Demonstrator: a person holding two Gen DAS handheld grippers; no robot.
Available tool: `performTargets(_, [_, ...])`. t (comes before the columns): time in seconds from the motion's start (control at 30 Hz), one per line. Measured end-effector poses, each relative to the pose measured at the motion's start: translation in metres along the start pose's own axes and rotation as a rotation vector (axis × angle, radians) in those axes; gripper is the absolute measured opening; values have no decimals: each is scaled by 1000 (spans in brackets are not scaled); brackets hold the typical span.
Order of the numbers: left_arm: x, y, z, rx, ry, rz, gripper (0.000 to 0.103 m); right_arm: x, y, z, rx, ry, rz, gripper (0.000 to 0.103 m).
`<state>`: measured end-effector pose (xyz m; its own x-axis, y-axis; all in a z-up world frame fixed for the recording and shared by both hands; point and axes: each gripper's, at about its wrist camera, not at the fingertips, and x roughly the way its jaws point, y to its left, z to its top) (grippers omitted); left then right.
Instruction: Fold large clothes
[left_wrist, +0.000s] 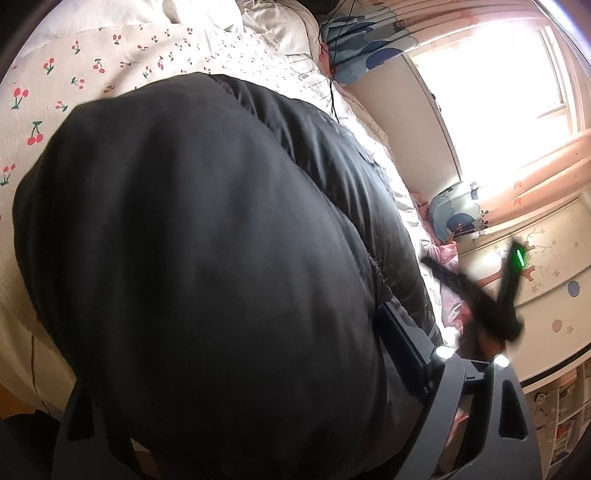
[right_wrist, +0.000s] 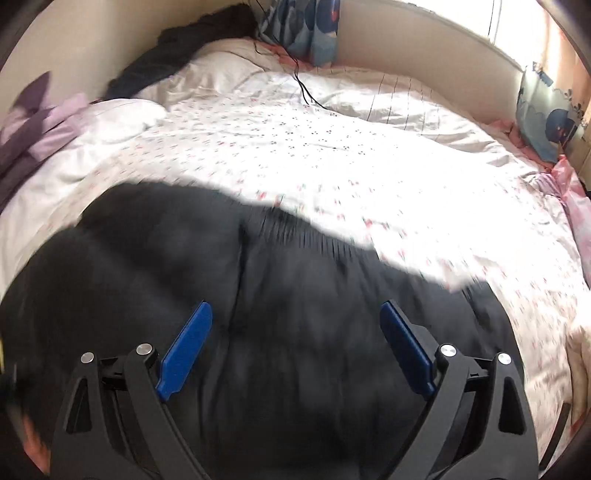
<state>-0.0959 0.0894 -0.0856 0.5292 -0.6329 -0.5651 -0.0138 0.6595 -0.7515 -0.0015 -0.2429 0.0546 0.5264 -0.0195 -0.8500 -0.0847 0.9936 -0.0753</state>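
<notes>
A puffy black padded jacket (right_wrist: 258, 350) lies on the cherry-print white bedsheet (right_wrist: 351, 166); the right gripper (right_wrist: 295, 347) hovers wide open above it, while the left gripper (left_wrist: 236, 362), at its 9 o'clock, stands spread wide around bulging jacket fabric.

The left wrist view sits very close over the black padded garment (left_wrist: 207, 258), rolled sideways, facing across the bed (left_wrist: 92, 55) toward the window (left_wrist: 491, 92). The right wrist view looks steeply down from farther back, over the same garment (right_wrist: 277, 332) and bed (right_wrist: 332, 166). Both share the blue-patterned curtain (right_wrist: 546, 122).
</notes>
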Motion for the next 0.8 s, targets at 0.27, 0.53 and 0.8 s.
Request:
performTargets(0.27, [9,-11,5,25,15,19,87,74,3,16,36,168,21,93])
performTargets(0.53, [11,14,13,-129,40,-108,87,-34,-7,-80,8,-4,28,94])
performTargets(0.8, [11,3,10,-88,3,-108,87,-72,-1,-109,-9,-87,23,93])
